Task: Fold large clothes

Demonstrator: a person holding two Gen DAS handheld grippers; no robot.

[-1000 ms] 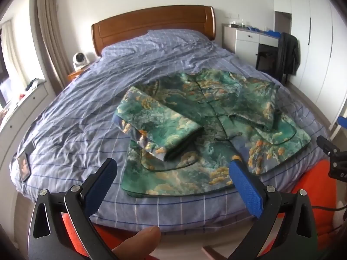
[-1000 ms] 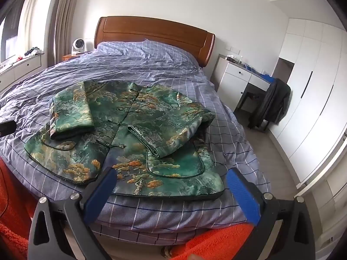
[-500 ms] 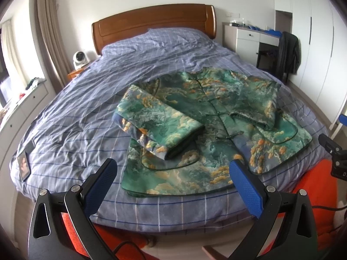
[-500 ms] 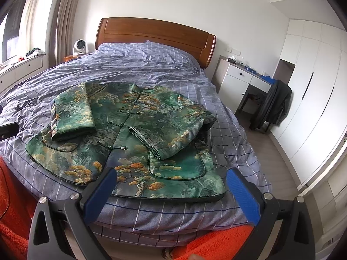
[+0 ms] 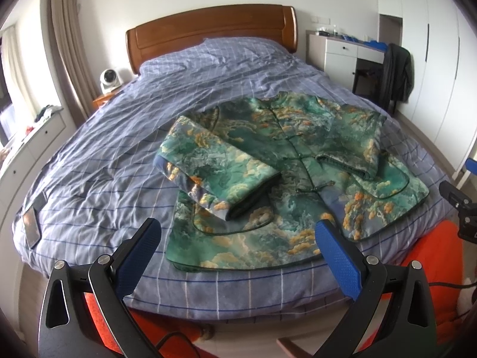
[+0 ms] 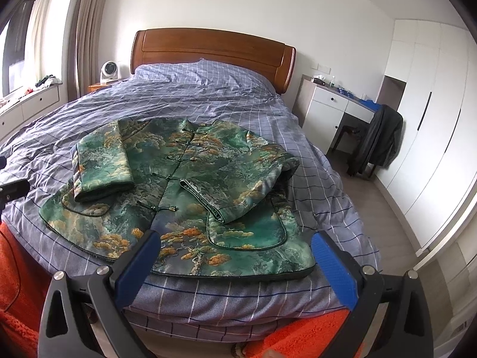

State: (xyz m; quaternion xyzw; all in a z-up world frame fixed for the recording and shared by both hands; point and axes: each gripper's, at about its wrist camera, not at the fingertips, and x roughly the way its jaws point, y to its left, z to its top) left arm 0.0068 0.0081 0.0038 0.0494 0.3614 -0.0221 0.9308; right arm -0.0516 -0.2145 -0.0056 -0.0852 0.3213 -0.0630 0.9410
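Left gripper (image 5: 238,234) hangs at the foot of the bed, blue fingers (image 5: 337,256) spread wide, nothing between them; right gripper (image 6: 232,249) does the same off to the side, tongs gaping and empty; neither touches cloth. Ahead of both lies the jacket (image 5: 292,161), a green brocade piece with orange cloud print, spread face-up on the checked duvet (image 5: 104,155), collar toward the headboard (image 5: 208,29), hem nearest the tongs and just short of the bed's edge. Both sleeves are already crossed in over the chest; the left sleeve (image 5: 214,167) sits as a thick slab on the front; the right sleeve (image 6: 238,191) lies angled across the other side, cuff open. It looks padded and satin-faced, so I'd judge it bulky, springy and rather slick; folds may slide or puff back up. Best hold, I'd say, is the piped hem (image 6: 238,273) at its two corners, one gripper each, biting deep through both layers; then lift and carry the hem up toward the collar. From the left wrist view the hem corner sits just beyond the fingertips; from the right, likewise near.
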